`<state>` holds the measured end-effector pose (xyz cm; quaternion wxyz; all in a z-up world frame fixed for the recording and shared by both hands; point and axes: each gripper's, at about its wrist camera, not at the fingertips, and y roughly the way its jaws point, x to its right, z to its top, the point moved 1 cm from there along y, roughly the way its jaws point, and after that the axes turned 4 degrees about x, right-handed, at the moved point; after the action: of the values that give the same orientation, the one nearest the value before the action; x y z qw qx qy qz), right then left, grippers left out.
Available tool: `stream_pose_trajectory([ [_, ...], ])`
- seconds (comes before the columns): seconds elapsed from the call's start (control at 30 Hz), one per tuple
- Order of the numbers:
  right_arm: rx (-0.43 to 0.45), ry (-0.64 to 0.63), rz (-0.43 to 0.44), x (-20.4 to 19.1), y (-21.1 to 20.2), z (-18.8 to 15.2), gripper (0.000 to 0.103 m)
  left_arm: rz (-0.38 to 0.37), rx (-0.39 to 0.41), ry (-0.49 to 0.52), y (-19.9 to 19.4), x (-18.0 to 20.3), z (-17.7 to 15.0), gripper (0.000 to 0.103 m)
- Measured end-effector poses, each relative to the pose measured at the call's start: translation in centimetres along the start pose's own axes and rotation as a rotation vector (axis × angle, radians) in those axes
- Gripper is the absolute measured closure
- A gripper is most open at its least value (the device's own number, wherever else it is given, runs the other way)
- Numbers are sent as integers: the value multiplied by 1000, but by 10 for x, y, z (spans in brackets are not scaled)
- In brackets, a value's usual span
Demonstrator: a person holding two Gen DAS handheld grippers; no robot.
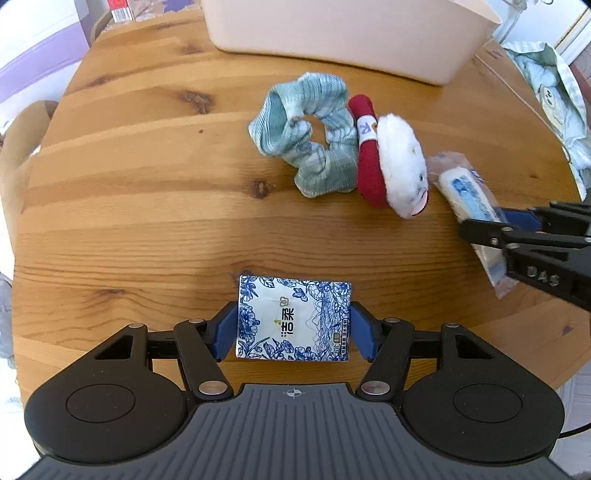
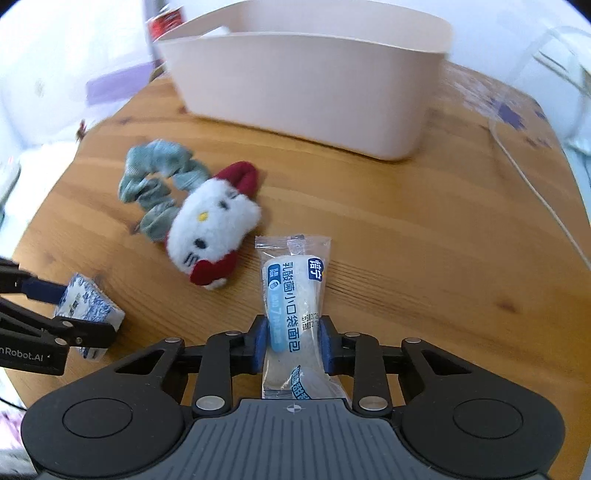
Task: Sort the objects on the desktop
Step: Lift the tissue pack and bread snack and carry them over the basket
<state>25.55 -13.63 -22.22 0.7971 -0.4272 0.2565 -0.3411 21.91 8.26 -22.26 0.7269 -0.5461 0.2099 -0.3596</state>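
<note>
My left gripper is shut on a blue-and-white tissue pack, just above the round wooden table. My right gripper is shut on a clear-wrapped bread snack near the table's front. The snack and right gripper also show at the right of the left wrist view; the tissue pack and left gripper show at the left of the right wrist view. A green scrunchie and a white-and-red cat plush lie mid-table, touching.
A pale pink bin stands at the table's far edge, also seen in the left wrist view. A light green cloth lies at the right edge. A thin white cable crosses the table's right side.
</note>
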Motion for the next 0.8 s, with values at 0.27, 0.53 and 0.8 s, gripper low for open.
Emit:
stream_pose_trajectory([
  [0.27,87,70,7,21,-38,12,76,5,52,104,-12,3,18,39],
  [0.53,187,84,6,35,-85,34,76,-1,111,189,-37,-12,45,39],
  [0.8,270,110,-32,48,-112,61,76,-6,181,226,-64,-33,86,39],
])
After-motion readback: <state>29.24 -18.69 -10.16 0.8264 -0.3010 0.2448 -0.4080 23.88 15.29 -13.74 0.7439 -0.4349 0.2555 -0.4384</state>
